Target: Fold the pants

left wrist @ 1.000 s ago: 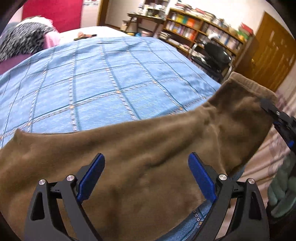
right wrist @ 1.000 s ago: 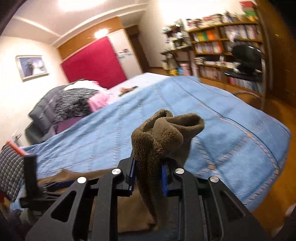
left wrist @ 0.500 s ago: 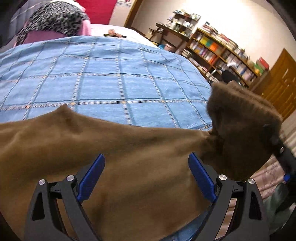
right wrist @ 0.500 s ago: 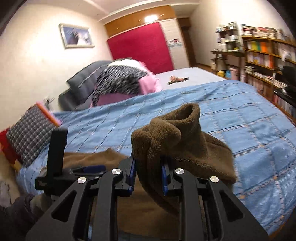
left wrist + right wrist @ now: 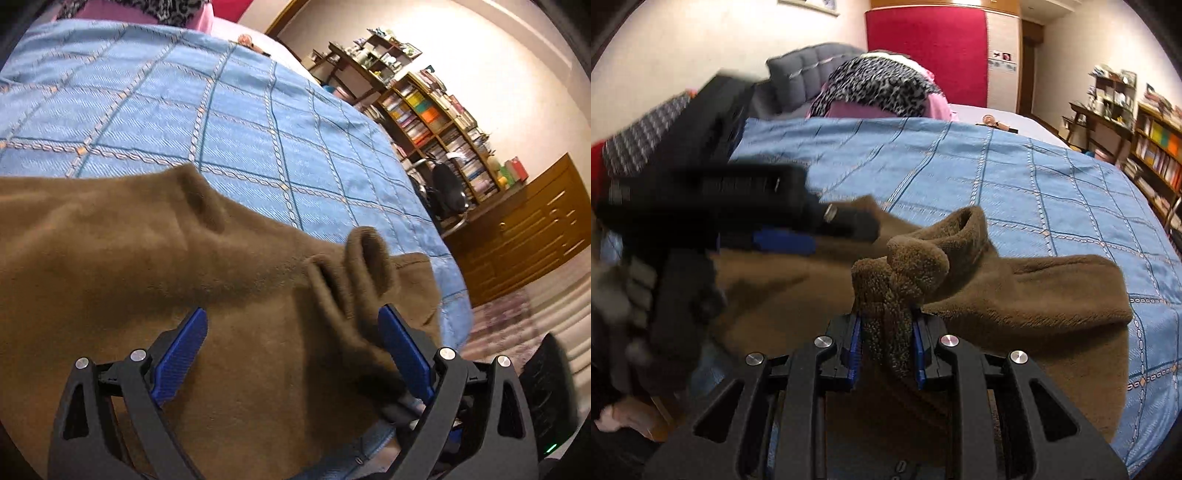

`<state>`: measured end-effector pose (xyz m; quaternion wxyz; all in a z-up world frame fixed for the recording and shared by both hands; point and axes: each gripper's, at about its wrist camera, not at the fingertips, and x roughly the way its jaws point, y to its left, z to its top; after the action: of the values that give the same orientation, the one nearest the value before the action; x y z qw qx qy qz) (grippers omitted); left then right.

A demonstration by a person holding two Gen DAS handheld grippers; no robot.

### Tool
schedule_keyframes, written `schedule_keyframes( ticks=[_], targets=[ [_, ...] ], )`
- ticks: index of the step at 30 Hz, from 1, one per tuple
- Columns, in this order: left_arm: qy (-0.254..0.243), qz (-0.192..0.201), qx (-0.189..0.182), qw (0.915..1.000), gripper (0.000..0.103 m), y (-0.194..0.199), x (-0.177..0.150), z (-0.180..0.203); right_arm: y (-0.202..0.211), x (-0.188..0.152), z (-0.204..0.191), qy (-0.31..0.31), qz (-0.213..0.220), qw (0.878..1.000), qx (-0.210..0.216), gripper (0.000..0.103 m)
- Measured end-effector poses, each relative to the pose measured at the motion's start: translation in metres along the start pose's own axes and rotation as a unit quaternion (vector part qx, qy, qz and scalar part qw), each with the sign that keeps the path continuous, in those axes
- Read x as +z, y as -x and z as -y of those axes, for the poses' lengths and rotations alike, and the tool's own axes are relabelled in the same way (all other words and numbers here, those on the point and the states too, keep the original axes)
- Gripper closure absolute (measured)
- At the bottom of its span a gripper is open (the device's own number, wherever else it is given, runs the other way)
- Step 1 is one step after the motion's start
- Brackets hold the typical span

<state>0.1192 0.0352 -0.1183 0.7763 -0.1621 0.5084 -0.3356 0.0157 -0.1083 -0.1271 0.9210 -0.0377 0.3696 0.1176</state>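
Brown fleece pants lie across the near edge of a bed with a blue checked cover. My left gripper is open, its blue pads wide apart just above the fabric, holding nothing. My right gripper is shut on a bunched end of the pants and holds it over the rest of the pants, which lie flat to the right. The left gripper shows blurred in the right wrist view at the left.
Pillows and a leopard-print blanket are piled at the bed's head. Bookshelves, an office chair and a wooden cabinet stand beyond the bed's right edge. A small object lies on the far bed.
My right gripper has carried the held pants end leftward over the laid-out pants. The left gripper stayed open and shifted over the fabric.
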Motion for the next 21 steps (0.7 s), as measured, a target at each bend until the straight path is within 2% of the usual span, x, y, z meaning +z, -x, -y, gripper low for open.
schedule_keyframes(
  ticks=[4, 7, 11, 13, 16, 18, 20, 21],
  targets=[
    [-0.005, -0.028, -0.029, 0.9992, 0.007, -0.008, 0.003, 0.002, -0.008, -0.011, -0.013, 0.031, -0.005, 0.999, -0.009, 0.081],
    [-0.019, -0.065, -0.052, 0.9964, 0.007, -0.021, 0.004, 0.011, -0.011, -0.017, -0.016, 0.043, -0.005, 0.999, -0.008, 0.080],
    [-0.033, -0.106, -0.060, 0.9921, 0.007, -0.039, 0.001, 0.019, -0.013, -0.019, -0.021, 0.055, 0.000, 0.998, -0.009, 0.080],
    [-0.031, -0.119, -0.063, 0.9905, 0.007, -0.046, 0.000, 0.020, -0.014, -0.020, -0.021, 0.055, 0.001, 0.998, -0.005, 0.080],
    [-0.016, -0.132, -0.087, 0.9873, 0.009, -0.052, -0.001, 0.020, -0.013, -0.022, -0.024, 0.057, 0.005, 0.998, 0.000, 0.080],
    [-0.007, -0.131, -0.099, 0.9863, 0.021, -0.053, -0.002, 0.021, -0.013, -0.022, -0.025, 0.058, 0.007, 0.998, 0.005, 0.080],
    [-0.003, -0.131, -0.092, 0.9871, 0.053, -0.055, 0.000, 0.020, -0.012, -0.021, -0.026, 0.060, 0.011, 0.998, 0.004, 0.080],
    [-0.002, -0.126, -0.088, 0.9881, 0.058, -0.054, 0.000, 0.020, -0.012, -0.020, -0.026, 0.059, 0.011, 0.998, 0.006, 0.080]
  ],
)
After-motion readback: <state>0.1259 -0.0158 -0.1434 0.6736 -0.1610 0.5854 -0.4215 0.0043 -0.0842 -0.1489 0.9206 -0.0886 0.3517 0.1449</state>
